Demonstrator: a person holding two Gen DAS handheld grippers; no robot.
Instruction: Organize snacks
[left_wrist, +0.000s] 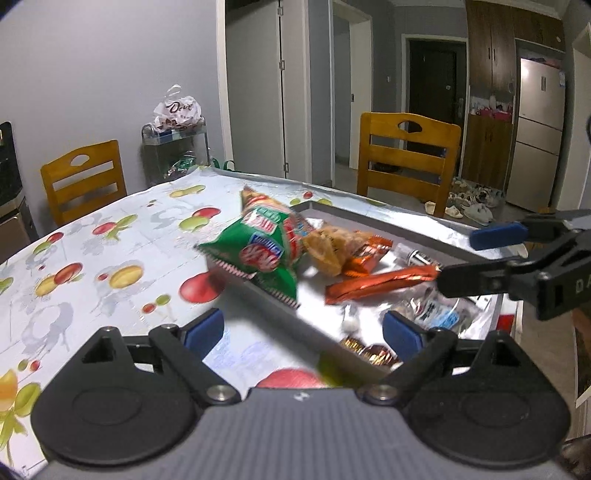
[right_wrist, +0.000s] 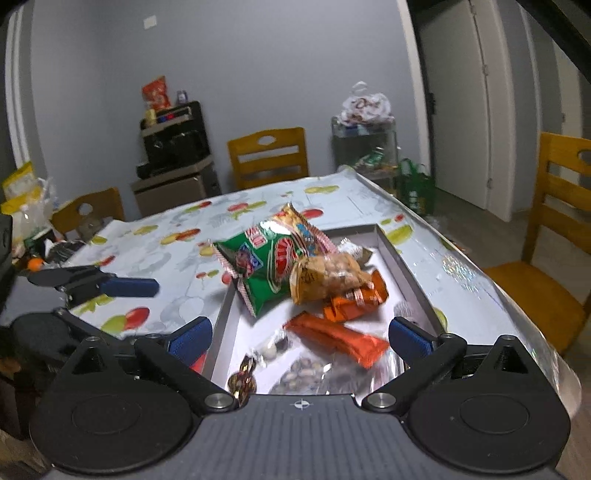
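Both sets of tongs hang spread wide and empty. The left tongs (left_wrist: 303, 330) hover over the near corner of the tray, blue pads well apart with nothing between them; the right tongs (right_wrist: 301, 334) stand the same way above the tray's near end. Neither pinches a thing, which reads as a pause between picks.

And there are the snacks, gathered in the grey tray (right_wrist: 400, 258): the green chip bag (right_wrist: 266, 273) lies half over the tray's left wall, so it looks only roughly dropped in. A clear bag of fried puffs (right_wrist: 328, 280) leans on it, and the orange wrappers (right_wrist: 336, 336) lie flat on the tray floor, with small wrapped sweets (right_wrist: 245, 374) at the near end. That pile looks loose, likely to slide if nudged.

The tray sits on a table (left_wrist: 92, 258) under a glossy cloth printed with fruit; no loose snacks show on the cloth around it. Beyond, wooden chairs (left_wrist: 408, 155) ring the table, a small cart (left_wrist: 173, 147) holds a white shopping bag, and a fridge (left_wrist: 537, 133) stands past an open doorway against grey walls.
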